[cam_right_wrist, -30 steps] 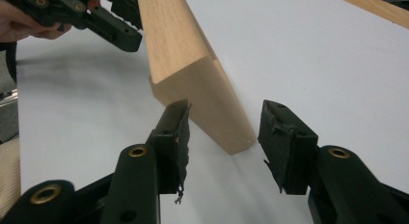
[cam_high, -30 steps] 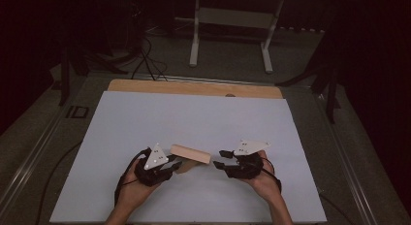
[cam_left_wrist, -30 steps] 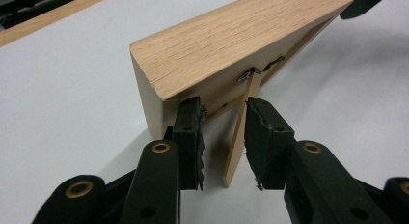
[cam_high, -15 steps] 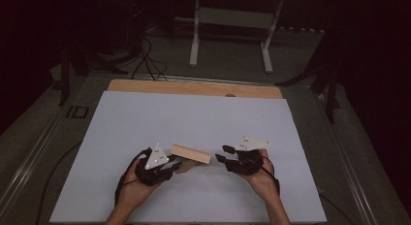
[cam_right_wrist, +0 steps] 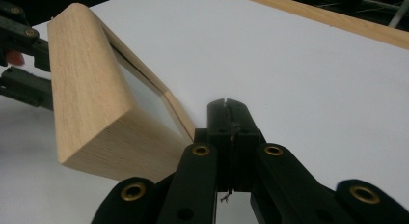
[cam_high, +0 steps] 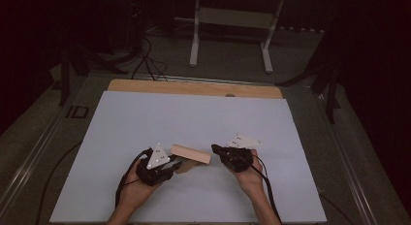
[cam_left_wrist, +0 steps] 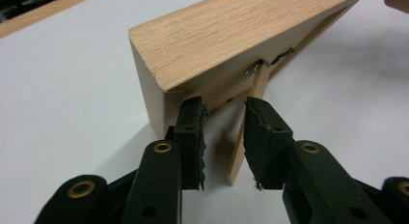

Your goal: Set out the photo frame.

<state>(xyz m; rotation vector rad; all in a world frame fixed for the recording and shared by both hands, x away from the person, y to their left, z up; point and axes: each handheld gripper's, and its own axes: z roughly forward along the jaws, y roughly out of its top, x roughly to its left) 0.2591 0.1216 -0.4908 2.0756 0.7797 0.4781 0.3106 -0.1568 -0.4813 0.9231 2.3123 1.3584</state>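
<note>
A light wooden picture frame (cam_high: pixel 190 153) stands tilted on the white board, propped on its thin back strut (cam_left_wrist: pixel 255 89). My left gripper (cam_high: pixel 175 165) is behind the frame (cam_left_wrist: pixel 231 35). In the left gripper view its jaws (cam_left_wrist: pixel 224 137) stand apart on either side of the strut, with a gap at the left pad (cam_left_wrist: pixel 193 137); they have just closed in a little. My right gripper (cam_high: pixel 214 149) sits at the frame's right end. In the right gripper view it (cam_right_wrist: pixel 225 118) has just closed and is shut on nothing, beside the frame's lower corner (cam_right_wrist: pixel 87 74).
The white board (cam_high: pixel 194 118) covers most of the table, with a wooden strip (cam_high: pixel 194 88) along its far edge. Beyond the table stand a white metal stand (cam_high: pixel 228 16) and loose cables (cam_high: pixel 145 55) on the dark floor.
The right gripper's jaws have come together beside the frame's end. The frame and the left gripper stay where they were.
</note>
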